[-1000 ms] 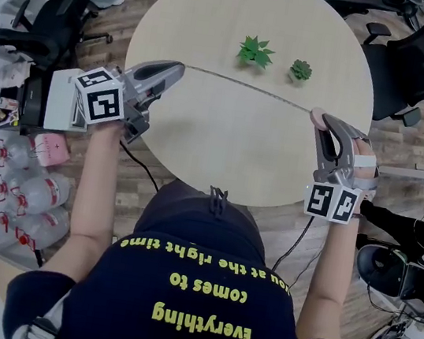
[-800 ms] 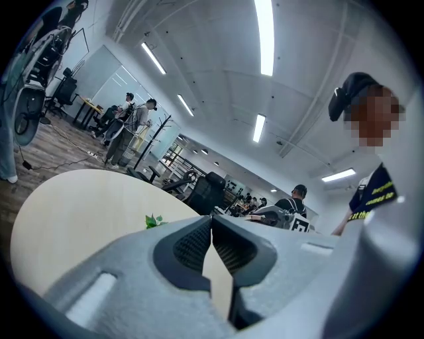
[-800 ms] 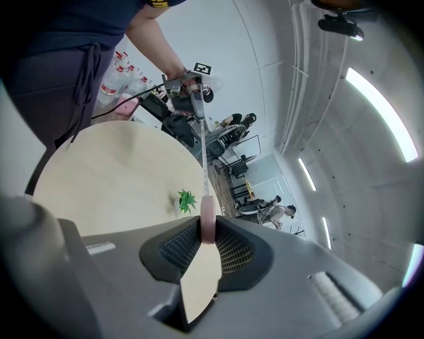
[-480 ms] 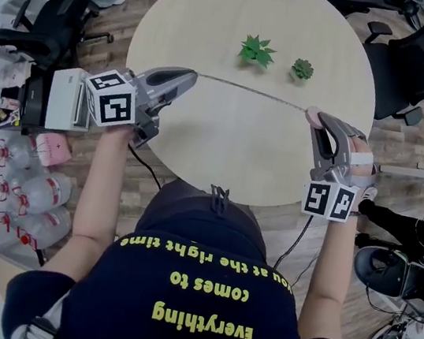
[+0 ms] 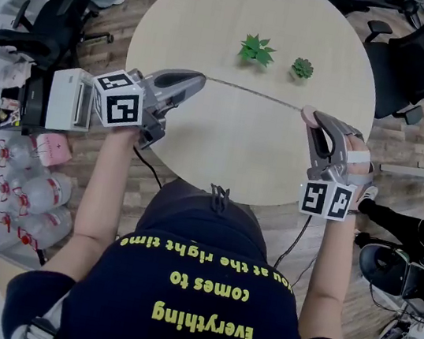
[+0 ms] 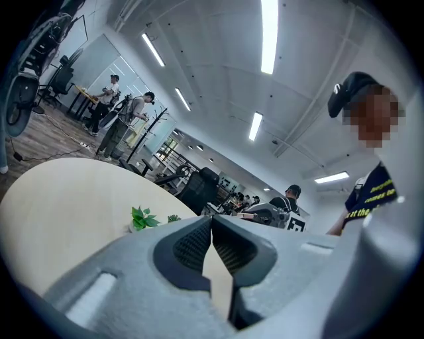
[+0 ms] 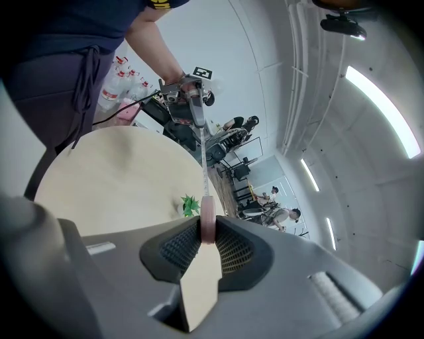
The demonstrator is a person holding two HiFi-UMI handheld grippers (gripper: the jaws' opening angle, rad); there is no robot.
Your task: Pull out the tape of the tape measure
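Tape measure (image 7: pixel 207 218) fills right gripper (image 7: pixel 207 233) jaws; left gripper (image 6: pixel 211 225) pinches tape (image 5: pixel 252 91).

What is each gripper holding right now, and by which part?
The right gripper clamps the pink tape measure case across its flat sides. The left gripper is shut on the free end of the tape.

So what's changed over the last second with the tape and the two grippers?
The left gripper slid toward the right gripper, shortening the stretched tape between them. Unchanged: the left jaws shut on the tape, the right jaws shut on the pink tape measure.
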